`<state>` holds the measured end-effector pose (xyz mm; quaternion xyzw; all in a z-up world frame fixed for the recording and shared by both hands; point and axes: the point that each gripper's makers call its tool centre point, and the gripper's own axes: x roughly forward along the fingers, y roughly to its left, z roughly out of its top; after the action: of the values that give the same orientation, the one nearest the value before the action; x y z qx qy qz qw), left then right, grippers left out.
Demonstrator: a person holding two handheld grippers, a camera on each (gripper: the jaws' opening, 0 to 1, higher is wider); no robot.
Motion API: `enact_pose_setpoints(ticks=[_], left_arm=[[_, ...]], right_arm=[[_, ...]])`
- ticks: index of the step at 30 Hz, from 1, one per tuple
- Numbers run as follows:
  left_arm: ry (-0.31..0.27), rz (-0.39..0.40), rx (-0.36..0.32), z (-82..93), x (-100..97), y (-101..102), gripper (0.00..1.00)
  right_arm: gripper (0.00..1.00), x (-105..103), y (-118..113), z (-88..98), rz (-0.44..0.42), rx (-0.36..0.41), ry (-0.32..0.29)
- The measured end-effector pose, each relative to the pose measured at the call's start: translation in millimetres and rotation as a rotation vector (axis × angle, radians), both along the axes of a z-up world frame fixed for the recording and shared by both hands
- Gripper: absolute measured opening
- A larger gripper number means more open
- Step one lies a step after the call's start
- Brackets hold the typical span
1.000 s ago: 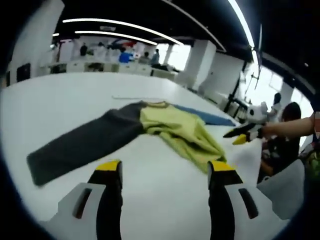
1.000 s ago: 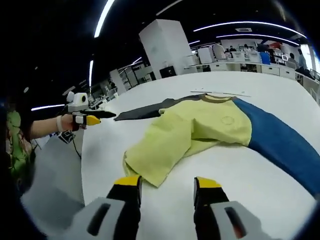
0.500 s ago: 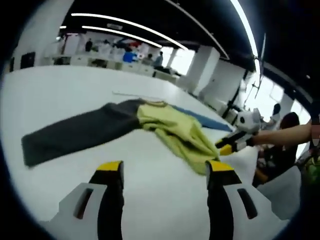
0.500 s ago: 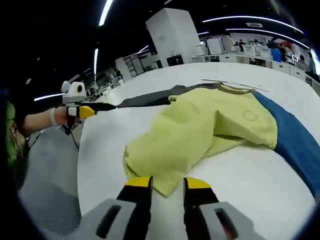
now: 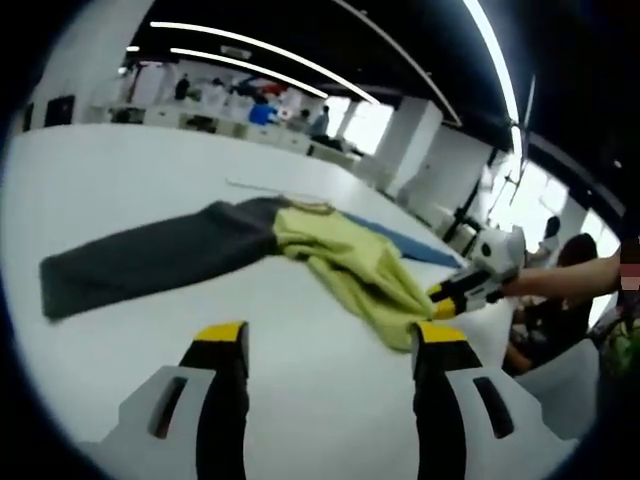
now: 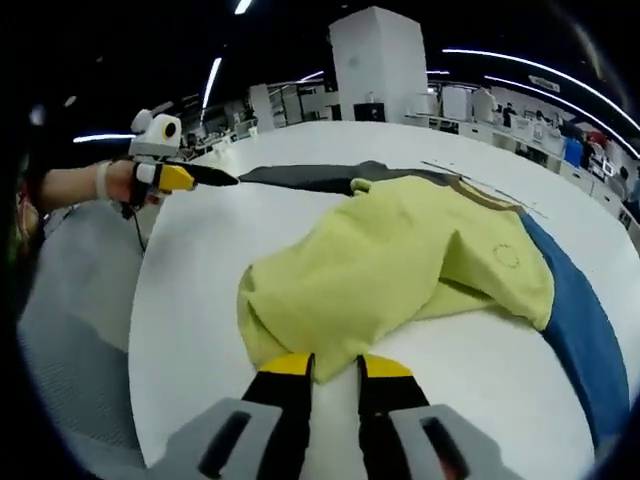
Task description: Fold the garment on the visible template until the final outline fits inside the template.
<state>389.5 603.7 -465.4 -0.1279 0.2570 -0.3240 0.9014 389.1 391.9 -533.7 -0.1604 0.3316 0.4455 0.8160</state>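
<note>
Closing in since a second ago, the right gripper (image 6: 335, 368) has its jaws narrowed at the near hem of the yellow shirt body (image 6: 390, 265), whether pinching cloth I cannot tell. Left gripper (image 5: 330, 345) hovers spread over the white table (image 5: 300, 380). Farther off, a dark sleeve (image 5: 150, 255) stretches left and a blue sleeve (image 6: 575, 330) right.

Garment (image 6: 400, 265) flat on white table (image 6: 190, 290): yellow-green body bunched, folded over; dark grey sleeve (image 5: 150, 255) and blue sleeve (image 6: 580, 330) spread outward.
</note>
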Motion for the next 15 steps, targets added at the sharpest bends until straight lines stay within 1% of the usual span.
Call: enact_pose_setpoints(ticks=[1,4,6,10,13,15], left_arm=[[0.003,0.001,-0.004,-0.3,-0.4,-0.6,0.62],[0.005,0.001,-0.006,-1.8,-1.4,-1.6,0.61],[0.01,0.005,-0.015,-2.4,-2.3,-2.7,0.61],[0.013,0.007,-0.022,-3.7,-3.6,-5.2,0.61],[0.016,0.012,-0.033,-3.4,-3.3,-6.8,0.6],[0.015,0.014,-0.037,-2.5,-3.0,-7.9,0.6]], right_arm=[[0.12,-0.2,1.0,-0.9,0.024,-0.025,-0.024],[0.1,-1.1,4.8,-0.8,0.015,-0.018,-0.012],[0.08,0.6,4.6,-1.2,0.013,-0.032,-0.026],[0.0,3.3,5.7,-1.2,0.006,-0.034,-0.031],[0.0,3.1,5.0,-0.5,-0.02,-0.022,-0.004],[0.0,4.2,0.1,1.6,-0.039,-0.02,-0.001]])
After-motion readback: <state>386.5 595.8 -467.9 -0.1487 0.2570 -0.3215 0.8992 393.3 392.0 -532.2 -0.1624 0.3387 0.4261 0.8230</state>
